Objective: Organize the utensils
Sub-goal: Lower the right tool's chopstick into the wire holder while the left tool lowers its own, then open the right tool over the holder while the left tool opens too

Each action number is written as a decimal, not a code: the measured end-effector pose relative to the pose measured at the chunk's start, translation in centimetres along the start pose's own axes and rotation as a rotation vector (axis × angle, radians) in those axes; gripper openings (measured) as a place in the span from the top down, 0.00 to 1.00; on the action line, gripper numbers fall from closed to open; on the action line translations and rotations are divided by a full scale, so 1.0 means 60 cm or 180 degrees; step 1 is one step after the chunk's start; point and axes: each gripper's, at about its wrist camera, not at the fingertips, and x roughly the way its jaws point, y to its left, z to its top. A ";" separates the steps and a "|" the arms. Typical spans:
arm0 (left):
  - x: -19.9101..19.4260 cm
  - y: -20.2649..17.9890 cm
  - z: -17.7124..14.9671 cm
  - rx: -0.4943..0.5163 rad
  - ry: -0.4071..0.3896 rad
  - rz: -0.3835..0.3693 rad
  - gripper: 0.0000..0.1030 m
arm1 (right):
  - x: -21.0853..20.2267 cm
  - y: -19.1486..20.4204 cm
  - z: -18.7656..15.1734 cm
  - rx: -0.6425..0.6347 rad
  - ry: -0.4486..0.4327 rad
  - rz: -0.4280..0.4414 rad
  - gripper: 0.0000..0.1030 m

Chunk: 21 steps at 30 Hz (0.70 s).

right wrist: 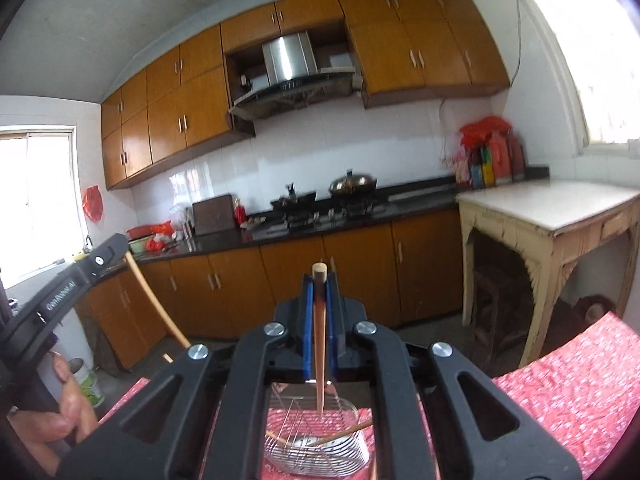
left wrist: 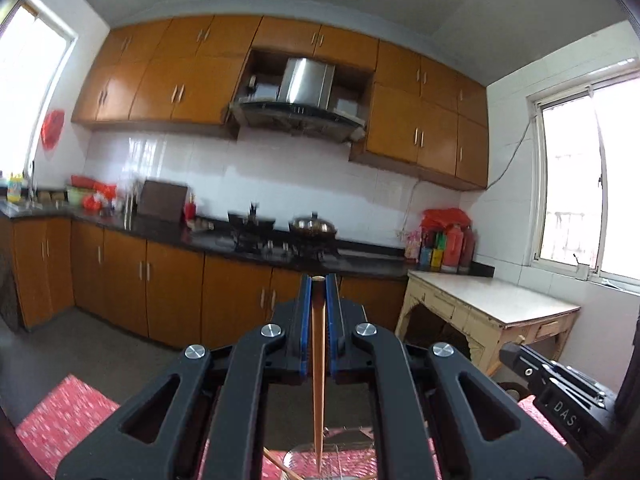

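My left gripper (left wrist: 319, 280) is shut on a wooden chopstick (left wrist: 318, 380) that runs back from the fingertips towards the camera, tip down over a wire basket (left wrist: 304, 458). My right gripper (right wrist: 319, 280) is shut on another wooden chopstick (right wrist: 320, 352), its thin tip pointing down into the wire utensil basket (right wrist: 316, 436). A chopstick (right wrist: 340, 434) lies in that basket. The left gripper (right wrist: 116, 248) with its chopstick (right wrist: 154, 304) also shows at the left of the right wrist view. The right gripper's body (left wrist: 560, 384) shows at the lower right of the left wrist view.
The basket stands on a red patterned tablecloth (right wrist: 560, 400). Behind are orange kitchen cabinets (right wrist: 304, 280), a dark counter with a stove and wok (right wrist: 352, 186), and a worn cream side table (right wrist: 552, 216) at the right. A hand (right wrist: 60, 412) holds the left gripper.
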 end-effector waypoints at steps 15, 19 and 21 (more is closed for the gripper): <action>0.046 0.018 -0.031 0.0059 0.0456 0.0192 0.66 | 0.064 -0.026 -0.039 -0.0002 0.0250 -0.0239 0.60; 0.021 0.035 -0.016 0.0058 0.0407 0.0253 0.60 | 0.035 -0.032 -0.033 -0.0014 0.0178 -0.0284 0.60; 0.008 0.042 -0.012 0.0072 0.0399 0.0252 0.60 | 0.018 -0.031 -0.033 -0.0045 0.0148 -0.0321 0.60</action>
